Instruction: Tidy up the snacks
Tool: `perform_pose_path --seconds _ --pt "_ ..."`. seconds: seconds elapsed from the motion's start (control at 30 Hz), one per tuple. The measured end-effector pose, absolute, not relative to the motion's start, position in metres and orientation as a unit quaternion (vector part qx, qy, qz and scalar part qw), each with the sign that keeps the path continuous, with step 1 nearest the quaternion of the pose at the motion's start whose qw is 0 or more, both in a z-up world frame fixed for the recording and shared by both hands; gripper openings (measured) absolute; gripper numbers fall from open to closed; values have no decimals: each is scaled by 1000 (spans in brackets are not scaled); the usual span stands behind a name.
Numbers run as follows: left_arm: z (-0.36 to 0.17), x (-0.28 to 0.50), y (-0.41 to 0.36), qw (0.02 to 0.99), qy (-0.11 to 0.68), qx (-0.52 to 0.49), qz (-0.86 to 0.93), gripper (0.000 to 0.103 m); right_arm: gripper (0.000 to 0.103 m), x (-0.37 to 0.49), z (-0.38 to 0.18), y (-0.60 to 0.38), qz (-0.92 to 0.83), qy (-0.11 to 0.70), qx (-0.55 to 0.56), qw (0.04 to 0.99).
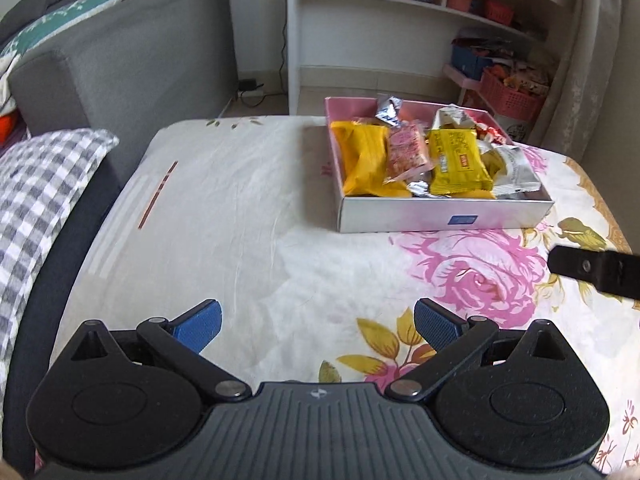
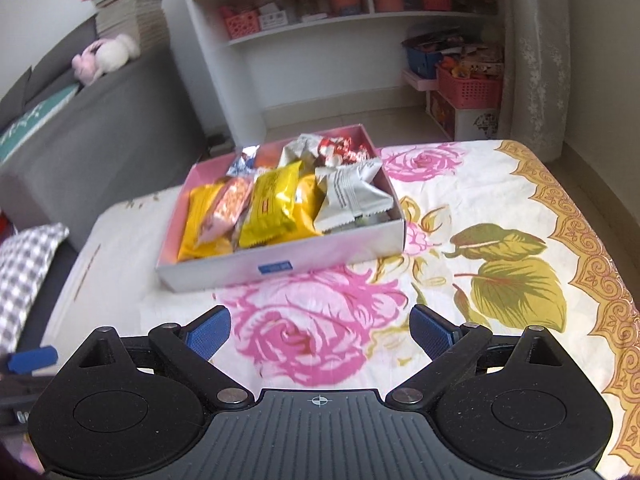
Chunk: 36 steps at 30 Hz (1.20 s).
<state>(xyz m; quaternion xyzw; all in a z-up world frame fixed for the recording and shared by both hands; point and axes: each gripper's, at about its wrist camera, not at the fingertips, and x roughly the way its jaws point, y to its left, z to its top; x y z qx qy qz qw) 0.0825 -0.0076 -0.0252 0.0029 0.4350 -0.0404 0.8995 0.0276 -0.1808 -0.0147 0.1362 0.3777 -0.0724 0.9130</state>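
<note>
A shallow pink-lined box [image 1: 400,216] [image 2: 320,256] sits on the floral cloth and holds several snack packets: yellow packets [image 1: 456,160] [image 2: 272,204], a pink packet [image 1: 406,152] [image 2: 228,204], a white packet [image 1: 512,172] [image 2: 352,196] and foil ones at the back. My left gripper [image 1: 318,326] is open and empty over the cloth, near and left of the box. My right gripper [image 2: 320,330] is open and empty over a pink rose print, in front of the box. A black part of the right gripper [image 1: 596,268] shows at the left wrist view's right edge.
A grey sofa [image 1: 120,64] with cushions and plush toys stands left. A checked pillow [image 1: 36,200] lies at the table's left. A white shelf unit [image 2: 320,40] with baskets stands behind, and pink crates [image 2: 468,88] sit on the floor.
</note>
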Motion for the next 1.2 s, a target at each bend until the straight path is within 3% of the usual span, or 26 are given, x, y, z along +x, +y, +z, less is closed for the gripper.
perform_pose_path --seconds 1.2 --pt "-19 75 -3 907 421 5 -26 103 98 33 -19 -172 -72 380 119 914"
